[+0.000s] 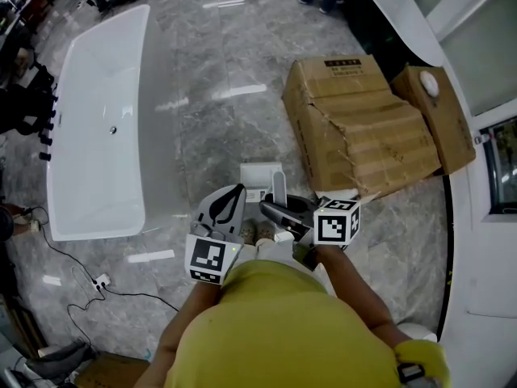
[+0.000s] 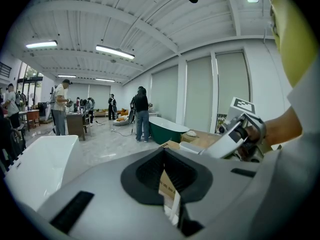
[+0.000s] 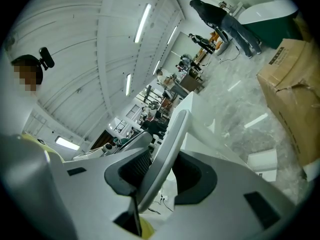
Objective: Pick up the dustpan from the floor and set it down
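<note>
The white dustpan [image 1: 260, 175] is in front of me, its pan low over the marble floor; whether it touches I cannot tell. Its pale grey handle [image 1: 279, 189] stands up from it. My right gripper [image 1: 281, 212] is shut on that handle, which runs slanted between the jaws in the right gripper view as a grey bar [image 3: 172, 134] inside my right gripper [image 3: 167, 155]. The ribbed pan [image 3: 262, 164] shows lower right there. My left gripper [image 1: 239, 191] is beside it on the left, shut and holding nothing. In its own view my left gripper [image 2: 167, 156] sees my right gripper [image 2: 240, 129].
A white bathtub [image 1: 105, 128] lies on the floor to the left. Crumpled cardboard boxes [image 1: 363, 128] stand to the right, close to the dustpan. A curved white rim [image 1: 460, 241] bounds the right side. Cables and a power strip [image 1: 101, 281] lie at lower left. People [image 2: 142, 115] stand far back.
</note>
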Demonstrator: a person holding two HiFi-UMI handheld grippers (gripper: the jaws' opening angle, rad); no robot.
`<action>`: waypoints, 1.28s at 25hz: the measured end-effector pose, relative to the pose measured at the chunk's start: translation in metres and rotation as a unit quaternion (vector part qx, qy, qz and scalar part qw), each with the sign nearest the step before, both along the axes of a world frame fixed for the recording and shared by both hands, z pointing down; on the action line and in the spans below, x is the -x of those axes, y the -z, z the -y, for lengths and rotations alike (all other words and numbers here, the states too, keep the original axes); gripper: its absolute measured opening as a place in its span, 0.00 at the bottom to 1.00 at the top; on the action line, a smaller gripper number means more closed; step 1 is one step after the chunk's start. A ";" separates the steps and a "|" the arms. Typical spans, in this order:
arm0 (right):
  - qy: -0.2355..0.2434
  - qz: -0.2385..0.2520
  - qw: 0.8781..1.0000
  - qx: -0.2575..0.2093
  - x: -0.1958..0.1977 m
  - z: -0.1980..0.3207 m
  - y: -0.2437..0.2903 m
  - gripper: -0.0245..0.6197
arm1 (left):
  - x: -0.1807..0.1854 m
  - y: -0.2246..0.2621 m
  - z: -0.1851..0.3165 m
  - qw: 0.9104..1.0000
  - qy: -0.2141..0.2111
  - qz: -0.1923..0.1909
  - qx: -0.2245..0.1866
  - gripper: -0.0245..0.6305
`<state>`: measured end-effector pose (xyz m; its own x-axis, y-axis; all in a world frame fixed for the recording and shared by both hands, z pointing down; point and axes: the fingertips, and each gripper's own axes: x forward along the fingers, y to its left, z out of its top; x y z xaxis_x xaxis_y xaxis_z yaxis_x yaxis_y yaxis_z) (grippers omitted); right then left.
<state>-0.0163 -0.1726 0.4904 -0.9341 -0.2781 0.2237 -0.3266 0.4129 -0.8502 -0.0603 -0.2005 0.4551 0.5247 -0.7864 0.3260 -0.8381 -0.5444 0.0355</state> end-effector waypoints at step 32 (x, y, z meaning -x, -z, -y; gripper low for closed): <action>0.024 -0.111 0.994 0.009 -0.001 0.034 -0.169 0.27 | 0.016 -0.014 -0.008 1.000 0.007 -0.001 0.029 0.04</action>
